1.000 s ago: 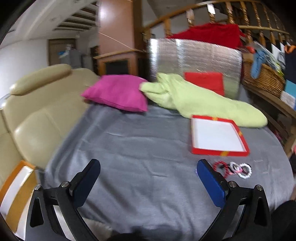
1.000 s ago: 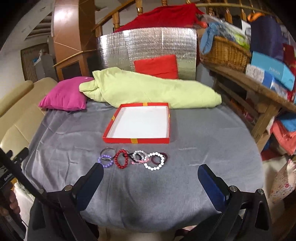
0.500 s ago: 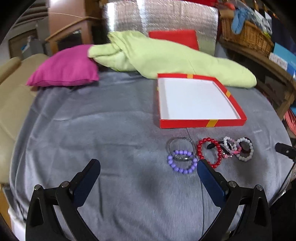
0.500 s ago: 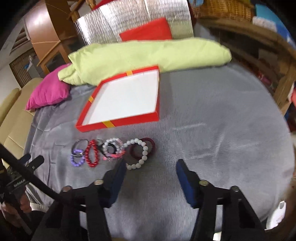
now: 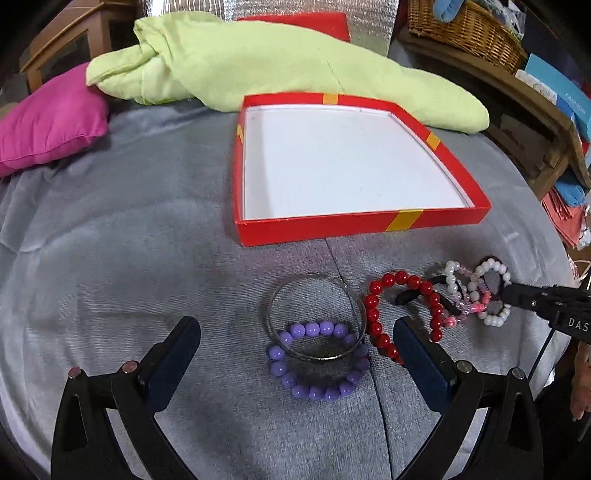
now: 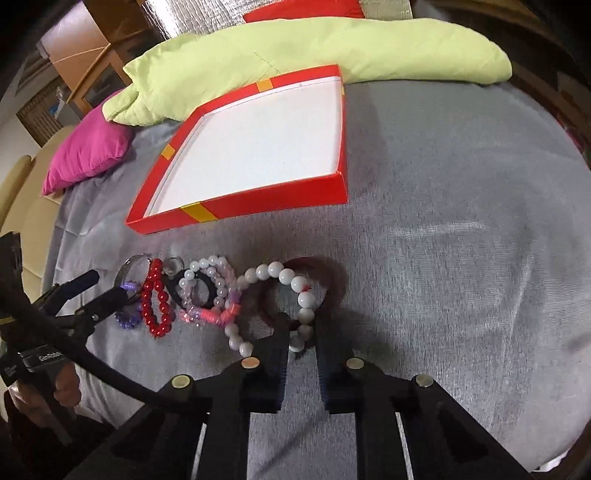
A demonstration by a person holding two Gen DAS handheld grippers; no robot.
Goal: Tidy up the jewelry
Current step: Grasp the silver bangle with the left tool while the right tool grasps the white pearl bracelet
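A row of bracelets lies on the grey cloth (image 5: 129, 258) in front of a shallow red box (image 5: 332, 225) with a white floor. My left gripper (image 5: 295, 328) is open, its fingers either side of the purple bead bracelet (image 5: 317, 393) and the silver bangle (image 5: 273, 302). To their right lie a red bead bracelet (image 5: 373, 317) and pink-and-white strands (image 5: 461, 295). My right gripper (image 6: 301, 325) is closing its jaws on the white bead bracelet (image 6: 284, 275), whose beads sit between the pads over a dark red band (image 6: 332, 273).
A light green blanket (image 5: 295, 55) and a pink cushion (image 5: 48, 118) lie behind the box. A wicker basket (image 5: 469, 29) stands on a wooden shelf at the right. A beige sofa (image 6: 14, 192) lies beyond the cloth's left edge. A hand (image 6: 62, 384) holds the left gripper.
Both grippers came down and closer to the bracelets. The right jaws went from wide open to nearly together around the white beads. The left jaws stayed wide.
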